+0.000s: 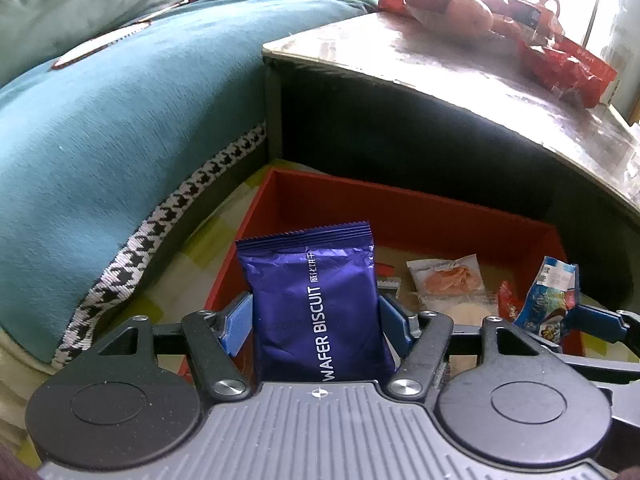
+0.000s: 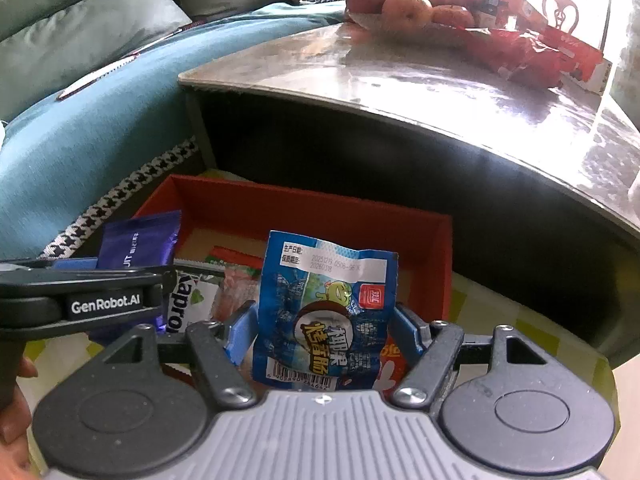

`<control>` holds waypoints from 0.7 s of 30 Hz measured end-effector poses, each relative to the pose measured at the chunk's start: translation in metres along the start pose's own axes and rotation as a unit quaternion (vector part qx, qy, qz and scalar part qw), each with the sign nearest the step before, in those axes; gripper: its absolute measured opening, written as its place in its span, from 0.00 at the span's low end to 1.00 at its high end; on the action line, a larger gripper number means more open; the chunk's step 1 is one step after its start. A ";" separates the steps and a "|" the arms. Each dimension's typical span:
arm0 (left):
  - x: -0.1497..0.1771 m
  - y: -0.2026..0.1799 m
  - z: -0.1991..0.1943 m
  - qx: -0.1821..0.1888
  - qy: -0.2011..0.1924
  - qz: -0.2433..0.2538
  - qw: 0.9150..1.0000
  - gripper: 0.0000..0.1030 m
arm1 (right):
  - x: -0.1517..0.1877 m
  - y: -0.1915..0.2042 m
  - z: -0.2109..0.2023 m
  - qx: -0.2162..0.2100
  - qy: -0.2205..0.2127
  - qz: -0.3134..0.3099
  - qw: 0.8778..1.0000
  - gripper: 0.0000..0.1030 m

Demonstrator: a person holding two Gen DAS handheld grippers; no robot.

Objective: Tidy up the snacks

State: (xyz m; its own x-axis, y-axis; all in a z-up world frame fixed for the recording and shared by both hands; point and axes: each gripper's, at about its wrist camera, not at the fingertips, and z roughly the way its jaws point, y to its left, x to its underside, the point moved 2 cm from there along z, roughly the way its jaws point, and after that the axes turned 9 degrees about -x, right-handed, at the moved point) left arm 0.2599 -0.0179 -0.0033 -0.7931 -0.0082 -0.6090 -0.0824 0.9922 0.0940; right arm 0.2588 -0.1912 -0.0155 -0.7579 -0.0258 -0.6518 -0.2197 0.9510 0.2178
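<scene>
My left gripper [image 1: 316,320] is shut on a purple wafer biscuit packet [image 1: 316,300] and holds it upright over the near left corner of the red box [image 1: 400,204]. My right gripper [image 2: 322,330] is shut on a blue snack packet [image 2: 324,312] and holds it over the red box [image 2: 312,204]. The blue packet also shows in the left wrist view [image 1: 548,300], and the purple packet in the right wrist view [image 2: 136,244]. Several small snack packets [image 1: 448,280] lie on the box floor.
The red box sits on a yellow-green checked mat [image 1: 192,272] on the floor, between a teal sofa [image 1: 120,140] on the left and a low glossy table [image 1: 460,60] behind. Apples [image 2: 404,8] and red snack bags [image 2: 532,52] lie on the table.
</scene>
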 end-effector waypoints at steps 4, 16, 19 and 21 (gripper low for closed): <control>-0.001 -0.002 0.004 -0.002 0.002 0.002 1.000 0.71 | 0.000 0.000 0.004 0.000 0.003 -0.002 1.000 0.71; 0.000 -0.004 0.014 -0.004 0.011 0.003 1.000 0.71 | 0.000 -0.003 0.016 -0.006 0.011 0.000 1.000 0.71; -0.001 -0.004 0.016 -0.002 0.013 0.002 1.000 0.71 | -0.001 -0.004 0.017 -0.010 0.011 0.003 1.000 0.71; -0.001 -0.003 0.015 -0.003 0.011 0.001 1.000 0.71 | -0.001 -0.005 0.015 -0.009 0.006 0.002 1.000 0.71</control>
State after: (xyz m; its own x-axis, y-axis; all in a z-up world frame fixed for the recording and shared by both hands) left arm 0.2706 -0.0189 -0.0148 -0.8061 -0.0090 -0.5916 -0.0841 0.9915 0.0995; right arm 0.2694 -0.1912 -0.0267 -0.7658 -0.0246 -0.6426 -0.2266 0.9455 0.2337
